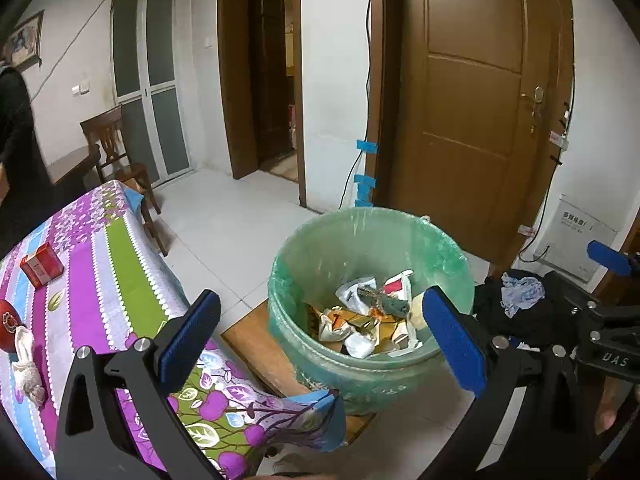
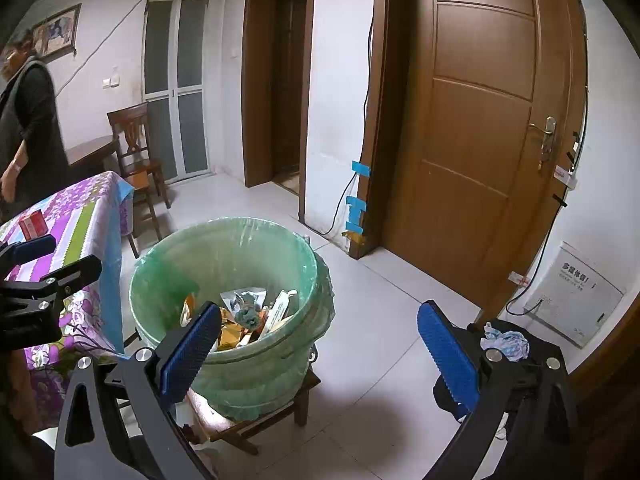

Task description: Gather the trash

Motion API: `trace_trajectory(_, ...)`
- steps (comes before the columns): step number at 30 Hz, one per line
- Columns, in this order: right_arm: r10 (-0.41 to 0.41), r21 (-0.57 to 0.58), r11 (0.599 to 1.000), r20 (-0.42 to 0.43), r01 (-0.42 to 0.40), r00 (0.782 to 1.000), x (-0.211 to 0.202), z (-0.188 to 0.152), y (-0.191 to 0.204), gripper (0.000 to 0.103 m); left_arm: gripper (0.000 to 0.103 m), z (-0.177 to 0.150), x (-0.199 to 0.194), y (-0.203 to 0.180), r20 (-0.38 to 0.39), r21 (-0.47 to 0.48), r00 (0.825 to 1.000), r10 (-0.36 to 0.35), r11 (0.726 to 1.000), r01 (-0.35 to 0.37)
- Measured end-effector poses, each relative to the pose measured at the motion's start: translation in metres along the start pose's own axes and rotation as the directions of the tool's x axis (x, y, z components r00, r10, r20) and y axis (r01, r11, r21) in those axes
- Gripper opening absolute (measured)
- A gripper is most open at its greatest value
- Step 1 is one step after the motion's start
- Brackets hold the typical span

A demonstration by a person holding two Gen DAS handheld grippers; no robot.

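Observation:
A bin lined with a green bag [image 1: 320,248] [image 2: 168,264] stands on a low wooden stool and holds several crumpled wrappers [image 1: 368,320] [image 2: 248,312]. My left gripper [image 1: 320,332] is open and empty, in front of the bin. My right gripper [image 2: 320,344] is open and empty, just right of the bin; it also shows at the right edge of the left wrist view [image 1: 608,320]. On the flowered tablecloth [image 1: 100,280] lie a red box [image 1: 42,264], a crumpled tissue [image 1: 28,372] and a red round thing [image 1: 10,326].
A crumpled bluish paper [image 2: 506,340] lies on dark cloth on the floor at right. A brown door [image 2: 480,120] and a white panel [image 2: 576,296] are behind. A wooden chair [image 2: 136,160] and a person [image 2: 28,120] stand at the far left.

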State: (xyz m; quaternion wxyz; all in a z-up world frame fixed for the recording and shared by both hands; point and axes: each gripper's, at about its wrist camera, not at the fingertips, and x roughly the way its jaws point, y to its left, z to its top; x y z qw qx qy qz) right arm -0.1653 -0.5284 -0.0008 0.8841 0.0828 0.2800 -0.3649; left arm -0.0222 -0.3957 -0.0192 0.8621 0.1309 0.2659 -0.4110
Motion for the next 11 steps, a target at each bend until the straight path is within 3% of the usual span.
trace_trajectory(11,0.007,-0.001,1.0,0.002,-0.007,1.0,0.0003,0.0012,0.0006,0.098,0.098,0.0003,-0.0048,-0.0014,0.009,0.011,1.0,0.029,1.0,-0.029)
